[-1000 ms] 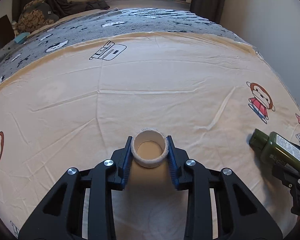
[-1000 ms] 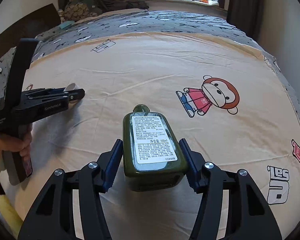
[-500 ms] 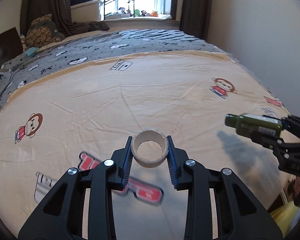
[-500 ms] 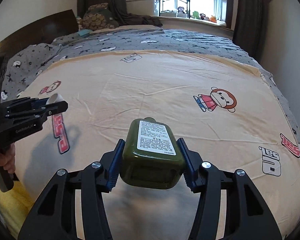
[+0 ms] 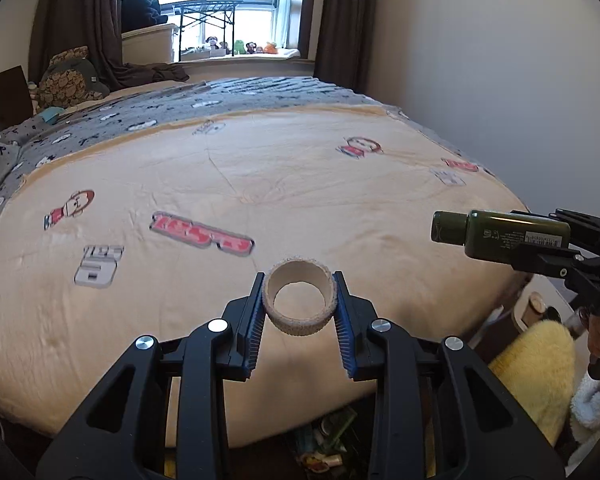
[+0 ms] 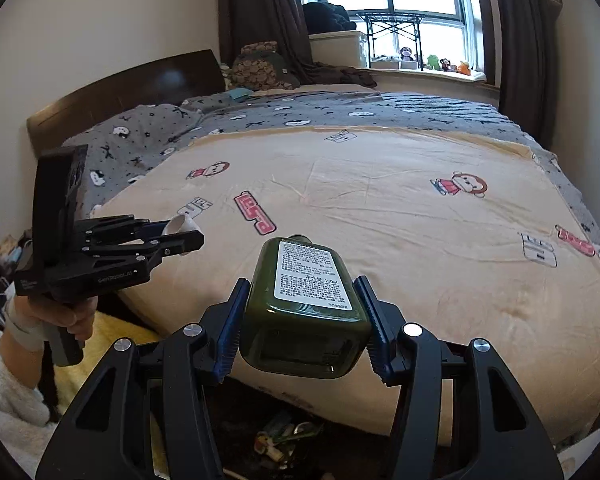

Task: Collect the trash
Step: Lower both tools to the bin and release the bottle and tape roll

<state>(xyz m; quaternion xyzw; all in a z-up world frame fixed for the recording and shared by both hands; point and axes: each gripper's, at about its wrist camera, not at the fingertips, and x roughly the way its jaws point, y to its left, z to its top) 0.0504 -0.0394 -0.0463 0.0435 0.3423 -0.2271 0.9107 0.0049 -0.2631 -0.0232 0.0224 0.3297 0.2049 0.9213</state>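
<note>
Above the bed (image 5: 340,208), left gripper (image 5: 299,306) pinching cardboard ring (image 5: 299,303), right gripper (image 6: 304,320) clamping green bottle (image 6: 306,308).

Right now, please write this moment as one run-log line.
left hand-held gripper: shut on cardboard tape core | right hand-held gripper: shut on green bottle | both held above bed edge

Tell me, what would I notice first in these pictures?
The big cream blanket with cartoon monkeys covers the bed. In front of it, the right gripper squeezes a dark green bottle held in the air. The left gripper pinches a cardboard ring above the blanket's near edge.
</note>
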